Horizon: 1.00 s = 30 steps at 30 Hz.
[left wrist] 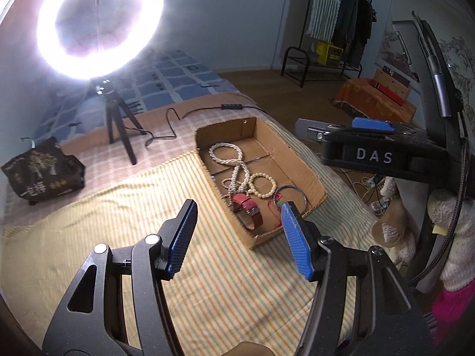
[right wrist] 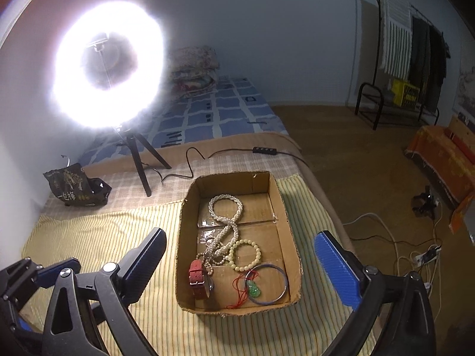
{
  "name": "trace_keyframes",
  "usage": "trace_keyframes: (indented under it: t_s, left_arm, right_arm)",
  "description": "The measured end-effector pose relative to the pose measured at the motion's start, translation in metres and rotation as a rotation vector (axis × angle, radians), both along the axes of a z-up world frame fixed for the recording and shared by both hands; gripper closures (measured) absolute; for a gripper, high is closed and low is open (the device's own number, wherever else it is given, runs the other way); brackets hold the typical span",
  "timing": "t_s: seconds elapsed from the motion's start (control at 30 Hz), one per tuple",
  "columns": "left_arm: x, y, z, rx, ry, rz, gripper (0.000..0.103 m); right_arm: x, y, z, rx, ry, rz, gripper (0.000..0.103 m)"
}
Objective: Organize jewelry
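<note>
An open cardboard box [right wrist: 284,207] lies on the striped bed cover. Inside it are a long pearl necklace [right wrist: 228,225], a cream bead bracelet [right wrist: 259,254], a red-strapped watch [right wrist: 197,276], a green pendant [right wrist: 253,287] on a red cord and a thin bangle [right wrist: 285,281]. My right gripper [right wrist: 240,234] hangs above the box's near half, open and empty. My left gripper [left wrist: 237,207] hovers above the box's [left wrist: 297,160] near left corner, over the watch [left wrist: 248,207], also open and empty. The right gripper's body [left wrist: 374,155] shows at the right of the left wrist view.
A bright ring light [right wrist: 107,71] on a small tripod stands behind the box, its cable [right wrist: 190,175] trailing across the cover. A black bag [right wrist: 74,187] lies at the far left. The bed edge drops to the floor at the right, where cables [right wrist: 415,255] lie.
</note>
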<state>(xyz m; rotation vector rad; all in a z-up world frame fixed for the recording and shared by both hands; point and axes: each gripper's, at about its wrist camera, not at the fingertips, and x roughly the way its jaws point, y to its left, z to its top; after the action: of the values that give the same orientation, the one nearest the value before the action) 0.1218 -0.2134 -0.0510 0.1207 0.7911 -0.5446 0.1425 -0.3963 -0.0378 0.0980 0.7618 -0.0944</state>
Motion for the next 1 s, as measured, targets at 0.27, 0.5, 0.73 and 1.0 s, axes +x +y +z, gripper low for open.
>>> trace_keyframes:
  t_s: [0.27,0.5,0.73,1.0]
  left_arm:
    - [-0.023,0.036,0.024,0.018,-0.068,0.043,0.029]
    - [-0.044,0.061,0.040,0.005,-0.142,0.087,0.021]
    - [-0.058,0.072,0.043,-0.006,-0.178,0.097,0.021]
    - [-0.067,0.071,0.032,0.037,-0.205,0.095,0.016]
  right_arm:
    - [-0.031,0.024,0.018,-0.067,-0.043,-0.017,0.000]
    - [-0.058,0.043,0.033,-0.074,-0.101,-0.019,0.000]
    - [-0.079,0.055,0.034,-0.059,-0.143,-0.006,0.000]
    - [-0.090,0.066,0.037,-0.102,-0.199,-0.005,0.000]
